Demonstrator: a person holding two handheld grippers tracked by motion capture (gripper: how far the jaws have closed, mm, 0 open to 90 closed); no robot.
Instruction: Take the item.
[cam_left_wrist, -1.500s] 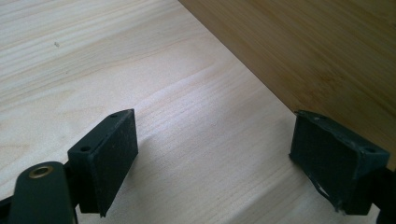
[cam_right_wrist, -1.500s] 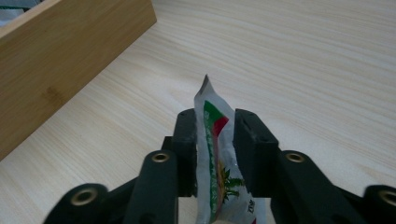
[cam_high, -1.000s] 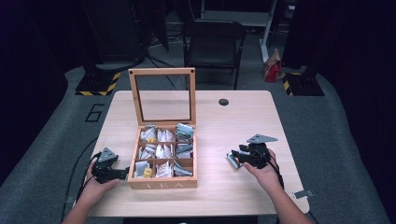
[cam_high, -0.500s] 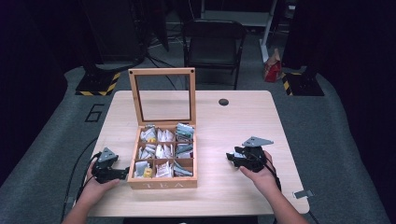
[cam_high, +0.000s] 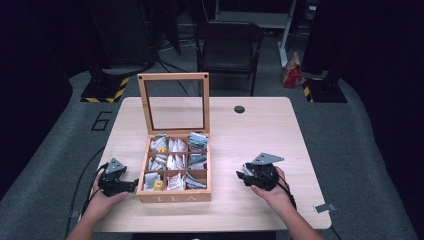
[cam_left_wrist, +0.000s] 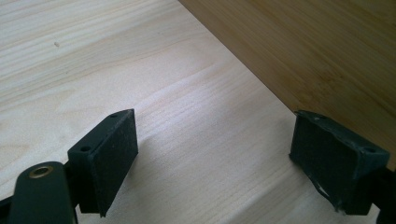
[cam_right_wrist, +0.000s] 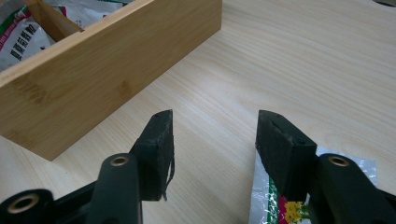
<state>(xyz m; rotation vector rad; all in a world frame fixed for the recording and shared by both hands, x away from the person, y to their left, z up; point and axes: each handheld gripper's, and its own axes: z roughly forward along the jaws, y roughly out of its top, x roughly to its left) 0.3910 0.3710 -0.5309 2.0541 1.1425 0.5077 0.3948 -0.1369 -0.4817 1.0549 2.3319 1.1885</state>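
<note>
R gripper (cam_high: 243, 176) has just been opening, jaws apart w/ bare table (cam_high: 260, 125) between; tea packet (cam_right_wrist: 273, 205) lies under its right jaw, near the tea box (cam_high: 175, 196) side wall. L gripper (cam_high: 134, 186) released, jaws wide, just beside the box's left edge.

Right gripper (cam_high: 243, 175) place: slid a little toward the lower left of the high view, nearer the wooden tea box (cam_high: 174, 196), though a strip of bare table (cam_high: 280, 120) lay between them.

Right gripper jaws: had just been opening; nothing was pinched between them, only bare wood showed in the gap.

Tea sachet (cam_right_wrist: 268, 205): it had been held at the jaw tips earlier; now it lay flat on the table in the lower right of the right gripper view, partly beneath the right-hand jaw.
</note>
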